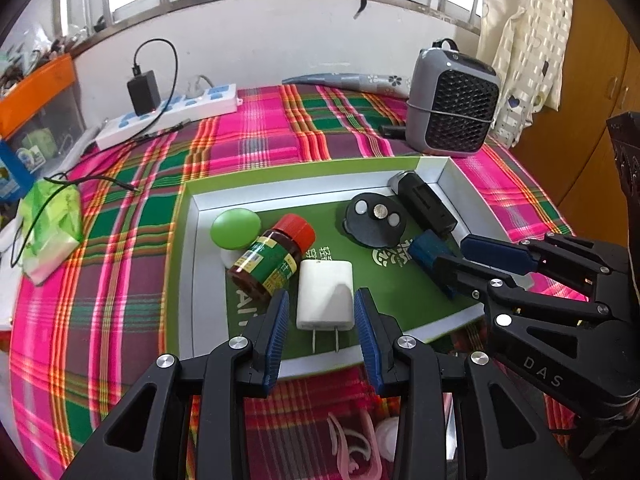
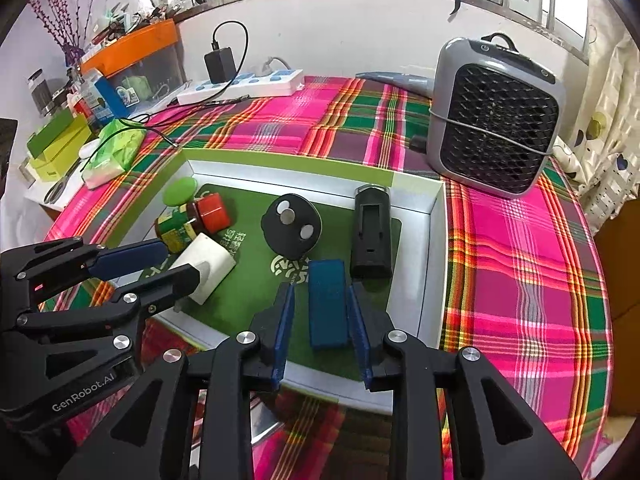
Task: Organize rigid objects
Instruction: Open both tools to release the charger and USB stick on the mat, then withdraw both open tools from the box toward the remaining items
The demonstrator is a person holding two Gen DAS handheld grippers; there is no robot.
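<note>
A green-lined shallow box [image 1: 192, 240] [image 2: 416, 280] lies on the plaid table. In it are a white charger [image 1: 326, 294] [image 2: 210, 266], a brown bottle with red cap [image 1: 272, 258] [image 2: 192, 220], a green round lid [image 1: 235, 228] [image 2: 179, 192], a black disc [image 1: 375, 220] [image 2: 291, 226], a black block [image 1: 426, 204] [image 2: 371, 236] and a blue block [image 1: 426, 250] [image 2: 327, 304]. My left gripper [image 1: 322, 316] [image 2: 176, 260] is open, its fingers either side of the charger. My right gripper [image 2: 320, 320] [image 1: 460, 256] is open, its fingers either side of the blue block.
A grey fan heater [image 1: 454, 106] [image 2: 494, 120] stands behind the box at the right. A white power strip [image 1: 168, 116] [image 2: 240, 86] with a black adapter lies at the back left. A green tissue pack [image 1: 50, 224] [image 2: 114, 152] is at the left. A pink clip [image 1: 352, 448] lies near the front edge.
</note>
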